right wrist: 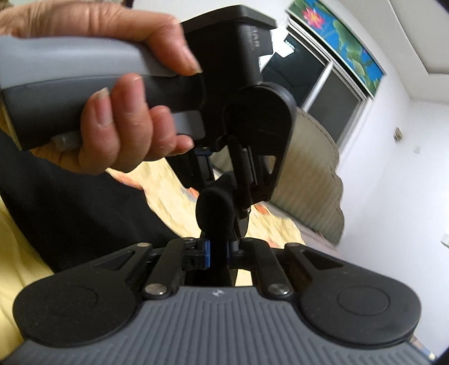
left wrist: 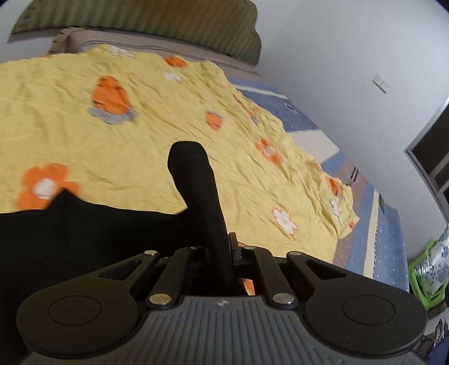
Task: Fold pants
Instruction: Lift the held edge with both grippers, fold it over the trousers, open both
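The black pants (left wrist: 70, 230) lie on the yellow flowered sheet at the lower left. My left gripper (left wrist: 221, 252) is shut on a fold of them, and a bunched tongue of black cloth (left wrist: 193, 174) stands up from between the jaws, hiding the fingertips. In the right wrist view my right gripper (right wrist: 217, 247) is also shut on the black pants, with a knob of cloth (right wrist: 214, 210) sticking out past the jaws. Just ahead of it is the left gripper (right wrist: 241, 179), held by a person's hand (right wrist: 126, 126). The two grips sit close together, and more pants (right wrist: 84, 213) hang to the left.
A yellow sheet with orange and white flowers (left wrist: 140, 126) covers the bed, over a blue patterned cover (left wrist: 387, 247). A green striped pillow (left wrist: 168, 25) lies at the head. White walls, a dark window (right wrist: 322, 92) and a green crate (left wrist: 426, 269) beside the bed.
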`<move>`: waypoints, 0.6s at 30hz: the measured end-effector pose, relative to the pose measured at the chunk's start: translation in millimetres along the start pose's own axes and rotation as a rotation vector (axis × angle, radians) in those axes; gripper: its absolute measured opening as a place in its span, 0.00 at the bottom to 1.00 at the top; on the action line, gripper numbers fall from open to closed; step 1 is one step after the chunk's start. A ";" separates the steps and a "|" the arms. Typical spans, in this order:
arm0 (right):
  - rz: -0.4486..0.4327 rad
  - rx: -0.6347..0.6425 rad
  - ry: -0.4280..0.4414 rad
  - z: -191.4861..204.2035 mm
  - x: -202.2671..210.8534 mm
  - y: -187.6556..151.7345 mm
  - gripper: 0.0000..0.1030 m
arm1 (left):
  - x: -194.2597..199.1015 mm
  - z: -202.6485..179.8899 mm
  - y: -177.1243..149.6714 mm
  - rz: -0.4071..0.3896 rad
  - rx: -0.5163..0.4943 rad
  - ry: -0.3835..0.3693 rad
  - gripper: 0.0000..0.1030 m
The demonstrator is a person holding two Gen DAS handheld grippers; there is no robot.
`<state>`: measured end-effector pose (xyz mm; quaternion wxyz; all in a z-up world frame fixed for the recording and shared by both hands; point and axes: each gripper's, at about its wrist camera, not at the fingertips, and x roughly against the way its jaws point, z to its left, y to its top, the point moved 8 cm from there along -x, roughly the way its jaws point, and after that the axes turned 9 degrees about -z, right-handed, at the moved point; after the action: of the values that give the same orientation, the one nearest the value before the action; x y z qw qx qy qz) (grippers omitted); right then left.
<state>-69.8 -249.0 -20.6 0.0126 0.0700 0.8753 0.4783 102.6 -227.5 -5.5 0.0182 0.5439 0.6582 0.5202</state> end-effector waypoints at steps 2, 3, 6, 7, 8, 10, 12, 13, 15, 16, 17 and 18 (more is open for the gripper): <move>-0.027 -0.001 0.026 7.9 -1.5 11.8 0.10 | 12.0 13.8 3.8 -0.012 0.008 0.014 0.06; -0.038 0.001 0.039 12.9 -2.4 17.1 0.10 | 16.8 20.6 4.7 -0.016 0.014 0.018 0.06; -0.061 0.003 0.079 29.9 -4.6 31.4 0.10 | 32.7 43.8 7.5 -0.024 0.038 0.029 0.06; -0.064 -0.005 0.094 34.5 -4.4 35.1 0.10 | 38.3 51.7 7.8 -0.028 0.045 0.032 0.06; -0.066 -0.015 0.110 39.3 -4.6 38.8 0.10 | 43.3 59.6 8.6 -0.034 0.050 0.038 0.06; -0.070 -0.030 0.141 50.0 -3.2 48.8 0.10 | 54.3 75.1 10.2 -0.047 0.058 0.055 0.06; -0.071 -0.053 0.174 61.6 -8.1 57.1 0.10 | 66.9 92.5 12.8 -0.066 0.079 0.072 0.06; -0.075 -0.067 0.194 70.2 -7.0 67.1 0.10 | 73.1 101.5 13.5 -0.074 0.088 0.082 0.06; -0.086 -0.087 0.233 85.6 -10.3 79.1 0.10 | 85.2 120.5 14.3 -0.087 0.106 0.106 0.06; -0.091 -0.091 0.252 91.5 -11.3 81.8 0.10 | 90.7 129.4 13.8 -0.093 0.115 0.118 0.06; -0.096 -0.091 0.271 99.3 -12.7 86.0 0.10 | 96.6 138.9 13.6 -0.099 0.127 0.128 0.06; -0.101 -0.090 0.288 107.5 -13.8 90.2 0.10 | 102.2 147.5 13.8 -0.105 0.137 0.136 0.06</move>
<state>-36.5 -113.0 -3.8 -0.0858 -0.0440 0.8481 0.5209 157.6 -56.2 -8.0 -0.0364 0.4720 0.7194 0.5083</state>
